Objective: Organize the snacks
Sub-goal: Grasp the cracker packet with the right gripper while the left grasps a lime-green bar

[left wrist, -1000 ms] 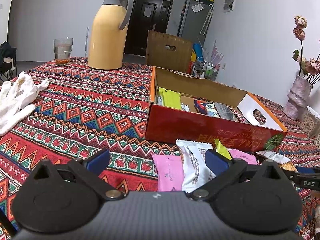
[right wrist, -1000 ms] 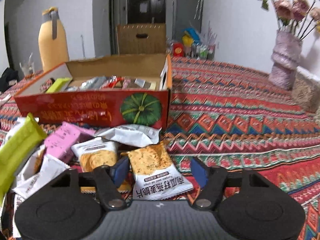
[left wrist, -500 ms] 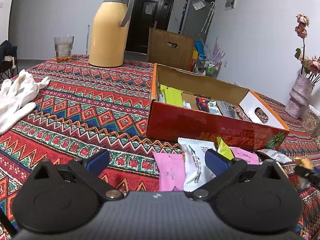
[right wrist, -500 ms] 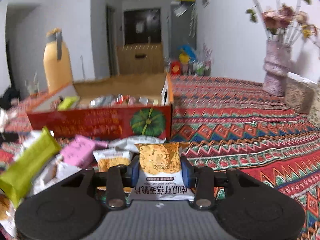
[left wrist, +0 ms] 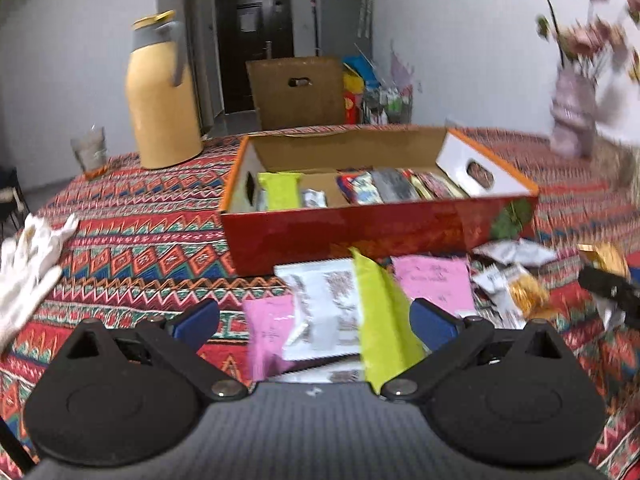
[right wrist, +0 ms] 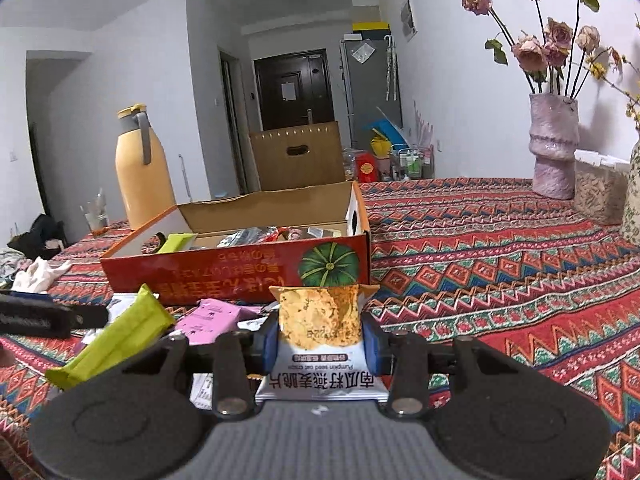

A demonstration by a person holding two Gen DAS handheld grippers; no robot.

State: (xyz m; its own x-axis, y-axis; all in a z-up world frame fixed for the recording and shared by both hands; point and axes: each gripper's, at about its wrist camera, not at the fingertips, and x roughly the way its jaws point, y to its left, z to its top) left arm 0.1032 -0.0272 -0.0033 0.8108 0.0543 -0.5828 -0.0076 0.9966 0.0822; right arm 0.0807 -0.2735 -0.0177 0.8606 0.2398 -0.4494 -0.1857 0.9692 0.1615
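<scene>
My right gripper (right wrist: 320,344) is shut on a pumpkin-seed crisp packet (right wrist: 320,316) and holds it above the tablecloth, just in front of the red cardboard box (right wrist: 240,268). That box (left wrist: 360,232) is open and holds several snacks. My left gripper (left wrist: 314,322) is open over a pile of loose packets: a lime-green bar (left wrist: 380,308), a white packet (left wrist: 324,304) and pink packets (left wrist: 432,280). The green bar (right wrist: 116,340) and a pink packet (right wrist: 208,316) also lie left of the held packet. The right gripper's finger with the packet shows at the left wrist view's right edge (left wrist: 608,280).
A yellow thermos jug (left wrist: 160,96) and a glass (left wrist: 90,152) stand at the back left. White gloves (left wrist: 28,264) lie at the left. A pink vase with dried roses (right wrist: 554,144) and a clear lidded container (right wrist: 600,192) stand at the right. A brown cardboard box (right wrist: 298,156) stands behind the table.
The right gripper closed on the crisp packet and lifted it off the pile. The left gripper swung right and rolled, so the box now sits centred ahead of it.
</scene>
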